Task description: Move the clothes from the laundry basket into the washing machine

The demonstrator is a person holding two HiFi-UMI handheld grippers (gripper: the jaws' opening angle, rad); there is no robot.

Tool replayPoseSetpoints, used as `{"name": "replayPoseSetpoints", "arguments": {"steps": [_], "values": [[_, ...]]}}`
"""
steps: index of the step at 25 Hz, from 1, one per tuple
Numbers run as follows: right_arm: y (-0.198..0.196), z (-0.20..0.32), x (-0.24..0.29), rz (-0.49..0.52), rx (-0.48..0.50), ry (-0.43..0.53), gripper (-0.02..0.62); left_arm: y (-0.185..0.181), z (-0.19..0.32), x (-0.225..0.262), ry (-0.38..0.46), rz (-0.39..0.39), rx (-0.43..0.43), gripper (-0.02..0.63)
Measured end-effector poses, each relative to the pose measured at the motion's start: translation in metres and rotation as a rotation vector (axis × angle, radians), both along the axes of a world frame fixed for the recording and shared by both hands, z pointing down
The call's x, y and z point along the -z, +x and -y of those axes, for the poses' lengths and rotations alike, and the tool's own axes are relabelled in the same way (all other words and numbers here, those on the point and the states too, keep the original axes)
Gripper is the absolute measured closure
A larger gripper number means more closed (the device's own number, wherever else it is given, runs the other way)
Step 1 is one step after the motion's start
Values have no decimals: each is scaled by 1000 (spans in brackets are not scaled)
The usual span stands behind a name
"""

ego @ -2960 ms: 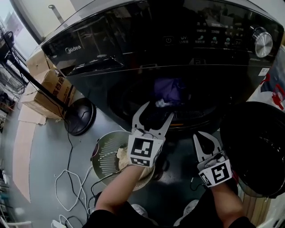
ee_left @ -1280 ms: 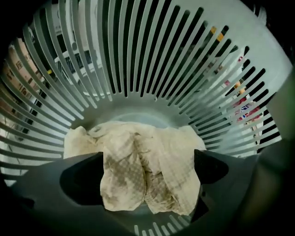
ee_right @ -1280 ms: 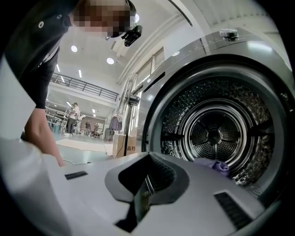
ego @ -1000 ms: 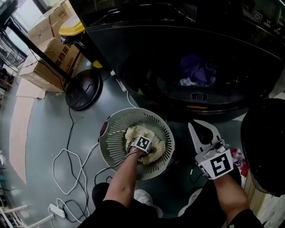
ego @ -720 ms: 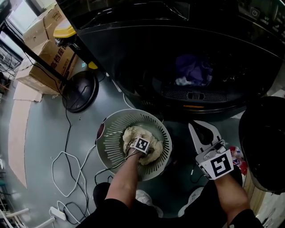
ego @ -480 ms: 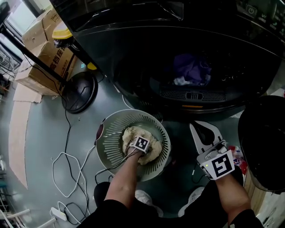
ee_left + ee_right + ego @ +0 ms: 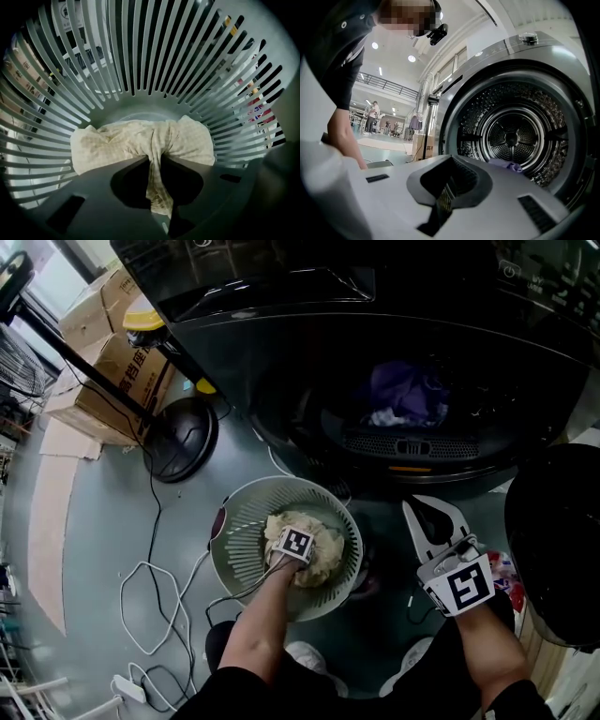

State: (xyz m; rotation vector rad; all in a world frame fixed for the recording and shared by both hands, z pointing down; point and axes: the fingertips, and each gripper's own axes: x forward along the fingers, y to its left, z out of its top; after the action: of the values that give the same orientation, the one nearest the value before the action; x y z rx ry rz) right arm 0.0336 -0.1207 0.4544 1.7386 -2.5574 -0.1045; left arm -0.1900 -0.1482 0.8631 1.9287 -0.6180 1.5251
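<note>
One cream cloth [image 7: 136, 140] in the laundry basket [image 7: 234, 531]; left gripper [image 7: 157, 161] jaws have just closed, pinching its fold. One purple garment [image 7: 405, 395] in washing machine [image 7: 281, 334] drum. Right gripper [image 7: 427, 517] pressed together, empty; door [image 7: 553, 549] cut off right.

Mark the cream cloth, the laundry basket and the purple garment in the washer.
cream cloth [image 7: 112, 143], left gripper view, on the flat spread left of the pinched fold.
laundry basket [image 7: 238, 554], head view, on its slatted left wall.
purple garment [image 7: 401, 388], head view, on the middle of the bundle in the drum.
</note>
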Motion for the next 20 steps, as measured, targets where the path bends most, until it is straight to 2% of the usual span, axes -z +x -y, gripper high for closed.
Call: {"name": "replayPoseSetpoints", "arguments": {"steps": [3, 7, 9, 15, 20], "values": [[0, 0, 2, 4, 0, 8, 588, 3, 8, 18, 36, -30, -9, 552], [3, -1, 4, 8, -6, 13, 588, 2, 24, 69, 154, -51, -21, 554], [5, -1, 5, 9, -8, 13, 588, 9, 30, 100, 205, -113, -16, 554], [5, 2, 5, 17, -3, 23, 588, 19, 55, 213, 444, -259, -11, 554], [3, 3, 4, 17, 5, 19, 588, 19, 49, 296, 602, -375, -2, 554]]}}
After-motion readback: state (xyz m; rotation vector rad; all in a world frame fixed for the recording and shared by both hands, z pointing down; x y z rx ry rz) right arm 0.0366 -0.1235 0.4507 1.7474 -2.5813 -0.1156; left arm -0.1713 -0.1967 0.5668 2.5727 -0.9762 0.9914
